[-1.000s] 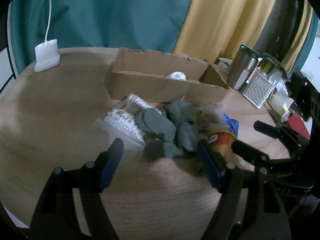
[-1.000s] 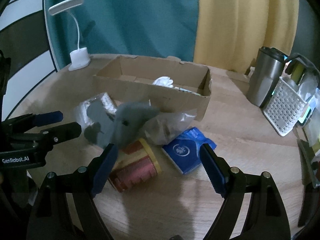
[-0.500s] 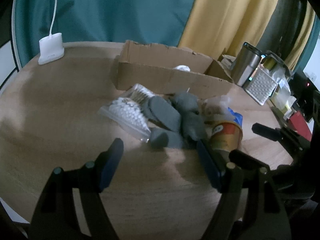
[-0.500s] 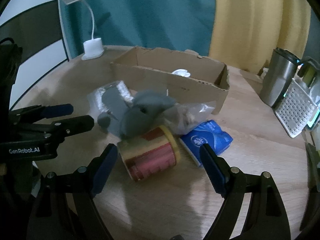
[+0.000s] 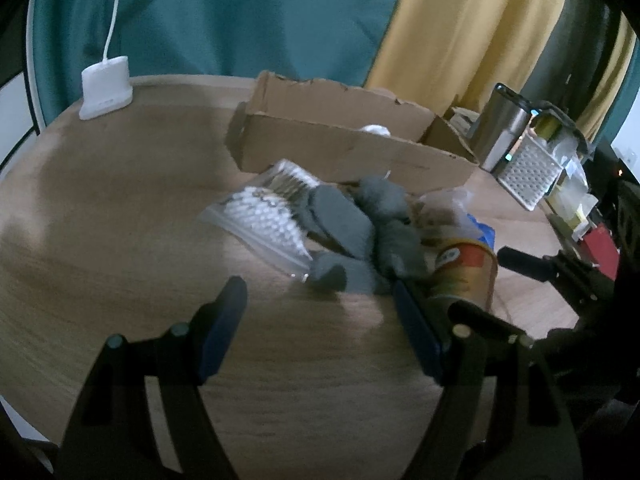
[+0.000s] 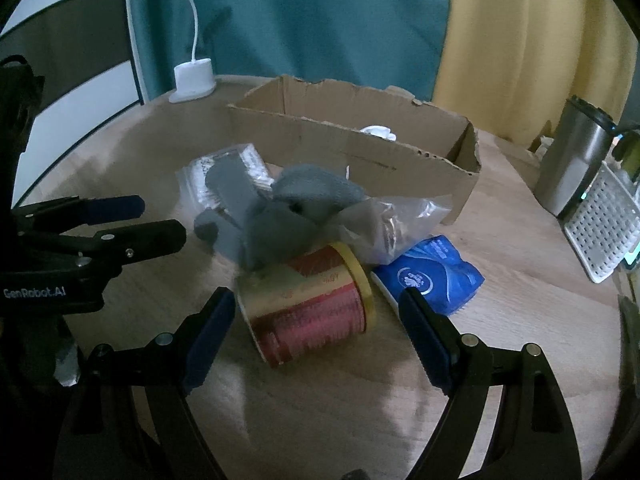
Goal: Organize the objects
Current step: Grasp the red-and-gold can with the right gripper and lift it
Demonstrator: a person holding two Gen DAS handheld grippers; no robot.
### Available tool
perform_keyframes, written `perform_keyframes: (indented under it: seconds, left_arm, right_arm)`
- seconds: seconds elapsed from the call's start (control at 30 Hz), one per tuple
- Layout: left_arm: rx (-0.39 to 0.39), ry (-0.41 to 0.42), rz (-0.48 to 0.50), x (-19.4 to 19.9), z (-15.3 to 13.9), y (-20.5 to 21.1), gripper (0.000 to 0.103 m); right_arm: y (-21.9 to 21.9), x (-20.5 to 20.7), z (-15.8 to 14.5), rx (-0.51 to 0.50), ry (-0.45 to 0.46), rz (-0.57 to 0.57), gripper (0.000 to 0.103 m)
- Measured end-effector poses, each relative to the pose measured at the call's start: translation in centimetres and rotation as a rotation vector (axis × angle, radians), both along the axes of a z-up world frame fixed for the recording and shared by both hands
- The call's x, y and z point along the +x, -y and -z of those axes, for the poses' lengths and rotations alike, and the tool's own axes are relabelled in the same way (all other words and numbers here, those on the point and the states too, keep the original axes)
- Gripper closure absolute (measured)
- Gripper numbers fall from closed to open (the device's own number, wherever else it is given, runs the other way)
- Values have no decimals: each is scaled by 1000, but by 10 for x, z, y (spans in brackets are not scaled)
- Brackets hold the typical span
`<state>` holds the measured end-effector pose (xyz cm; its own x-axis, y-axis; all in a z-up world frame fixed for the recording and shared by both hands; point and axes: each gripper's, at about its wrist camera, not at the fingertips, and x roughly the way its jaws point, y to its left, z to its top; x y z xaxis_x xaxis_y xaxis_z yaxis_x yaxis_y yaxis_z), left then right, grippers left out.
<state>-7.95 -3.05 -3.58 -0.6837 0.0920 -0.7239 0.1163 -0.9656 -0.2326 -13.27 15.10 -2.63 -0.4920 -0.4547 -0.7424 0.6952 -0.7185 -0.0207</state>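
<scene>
Right hand-held gripper [image 6: 316, 316]: jaws wide, empty, straddling the tin [image 6: 308, 308] lying on the worktop [image 6: 500, 280] (likely lined up to grasp).
Left hand-held gripper [image 5: 320, 312]: wide, empty, near the grey cloth [image 5: 360, 236].
Cardboard box [image 6: 360, 148]: far side, probable destination.

Round wood table [image 6: 500, 240]; teal curtain [image 6: 320, 20] w/ yellow curtain [image 6: 520, 40] behind; white desk lamp [image 6: 194, 76] at far-left edge; dim light.

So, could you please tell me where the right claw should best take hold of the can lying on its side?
Probably across the round body of the can, midway along it, coming down from the near side. It lies with its yellow-rimmed end toward the blue packet, and the open right claw already straddles it. The grey cloth overlaps its far edge.
</scene>
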Motion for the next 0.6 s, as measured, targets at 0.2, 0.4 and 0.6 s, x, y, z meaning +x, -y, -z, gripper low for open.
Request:
perform_keyframes:
  seconds: [0.2,0.4,0.6]
  left_arm:
    - [0,9,1,-5,3,2,26]
    - [-1,13,1,-7,4,3,26]
    - [-4,14,1,-9,3,4,26]
  right_arm:
    - [3,-9,4,-2,31,-2,17]
    - [3,-15,7,-21,73,-9,17]
    - [8,-15,9,-23,79,-29,33]
